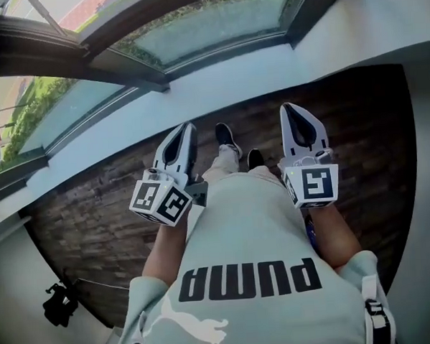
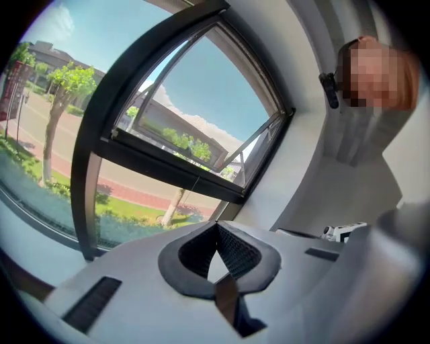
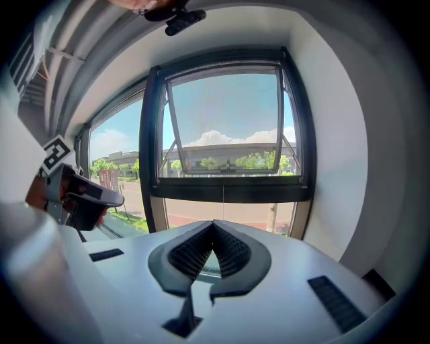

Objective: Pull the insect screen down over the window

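Jaws of left gripper [image 2: 216,226] and right gripper [image 3: 213,224] pressed together, empty, facing window [image 3: 225,127].

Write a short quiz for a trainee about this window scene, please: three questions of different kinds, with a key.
1. True or false: the left gripper grips something.
2. The window sash is: A) shut flat in its frame; B) swung outward; C) taken away.
3. How many shoes does the head view show?
Key: 1 false, its jaws are together and empty; 2 B; 3 two.
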Tool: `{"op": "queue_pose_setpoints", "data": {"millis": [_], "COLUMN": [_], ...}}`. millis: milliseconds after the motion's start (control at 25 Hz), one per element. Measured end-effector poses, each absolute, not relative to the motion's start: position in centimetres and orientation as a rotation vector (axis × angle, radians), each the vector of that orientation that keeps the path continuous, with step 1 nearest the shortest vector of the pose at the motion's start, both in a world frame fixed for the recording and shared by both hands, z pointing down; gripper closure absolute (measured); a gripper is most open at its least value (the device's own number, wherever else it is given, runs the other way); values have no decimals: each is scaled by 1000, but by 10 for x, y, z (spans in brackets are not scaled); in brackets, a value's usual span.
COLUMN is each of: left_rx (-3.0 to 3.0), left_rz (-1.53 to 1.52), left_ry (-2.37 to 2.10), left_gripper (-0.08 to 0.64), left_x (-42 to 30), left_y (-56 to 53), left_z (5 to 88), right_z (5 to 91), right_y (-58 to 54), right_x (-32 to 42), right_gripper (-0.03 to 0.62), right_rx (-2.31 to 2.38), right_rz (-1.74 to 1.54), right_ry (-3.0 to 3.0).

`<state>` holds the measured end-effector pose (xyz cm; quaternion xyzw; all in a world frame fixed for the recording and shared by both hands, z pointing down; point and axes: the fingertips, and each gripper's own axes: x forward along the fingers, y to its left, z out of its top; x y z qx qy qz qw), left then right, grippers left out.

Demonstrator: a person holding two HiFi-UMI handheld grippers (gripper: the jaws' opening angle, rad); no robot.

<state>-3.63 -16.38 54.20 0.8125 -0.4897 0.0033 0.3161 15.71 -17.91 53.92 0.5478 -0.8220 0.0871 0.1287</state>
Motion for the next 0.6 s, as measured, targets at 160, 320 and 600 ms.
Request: {"op": "queue_pose_setpoints", "data": {"millis": [160, 320, 600], "left_rx": [2186, 2250, 2450], "left_rz": [125, 148, 179], "left_ry": [-1336, -1388, -1423], "left_gripper": [546, 546, 547], "left_x": [-29, -32, -63], "left_y": [-112, -88, -35], "left_z": [540, 522, 494], "right_z": [547, 532, 522], "right_y": [-137, -96, -30], "right_x": [176, 172, 118], "right_gripper": [584, 584, 584], "right_rx": [1615, 1648, 1697], "right_rz": [234, 226, 203], "right_ry": [-2360, -2385, -2398]}}
